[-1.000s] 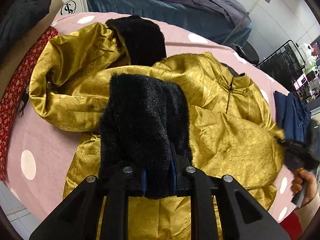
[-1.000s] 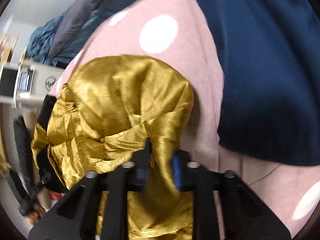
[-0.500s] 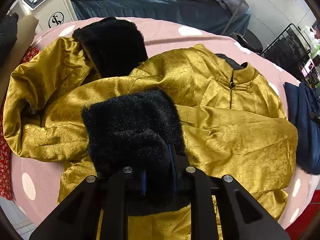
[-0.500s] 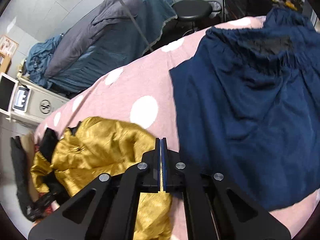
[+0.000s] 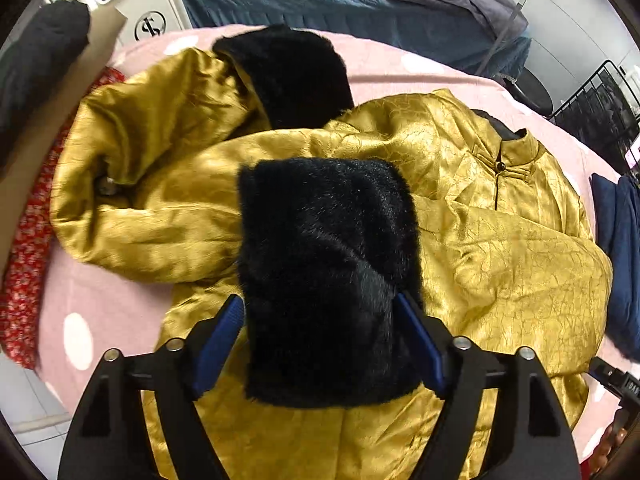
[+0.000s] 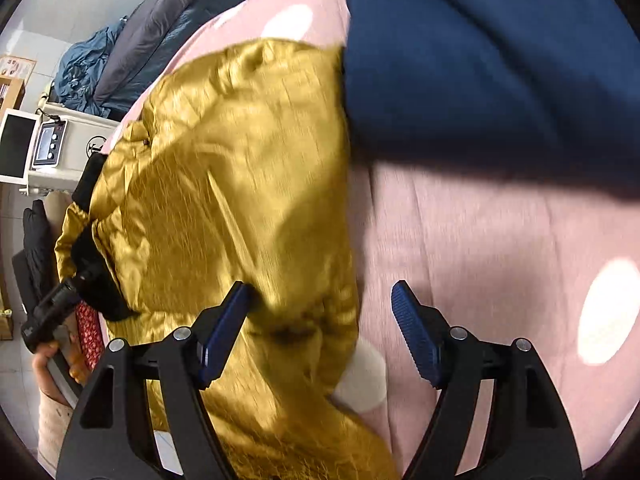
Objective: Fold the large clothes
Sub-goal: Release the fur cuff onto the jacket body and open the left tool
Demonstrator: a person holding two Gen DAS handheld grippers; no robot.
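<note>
Gold jacket spread on the pink dotted tabletop. Left tongs opening around its black fur cuff; right tongs opening over the blurred jacket edge. Jacket hem cut off below.

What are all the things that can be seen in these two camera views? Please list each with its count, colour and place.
jacket: one, gold, spread on the cloth, sleeves folded over its front
fur cuffs: two, black; one lies between the left jaws, one farther back
cloth: one, pink with white dots, under everything
blue garment: one, navy, beside the jacket
red fabric: one, red patterned, at the cloth's left edge
bedding: grey and teal, behind
machine: one, white, back left
left gripper: black, blue pads, jaws opening around the near cuff
right gripper: black, blue pads, jaws opening over the jacket's edge
hand: one, holding the left gripper
</note>
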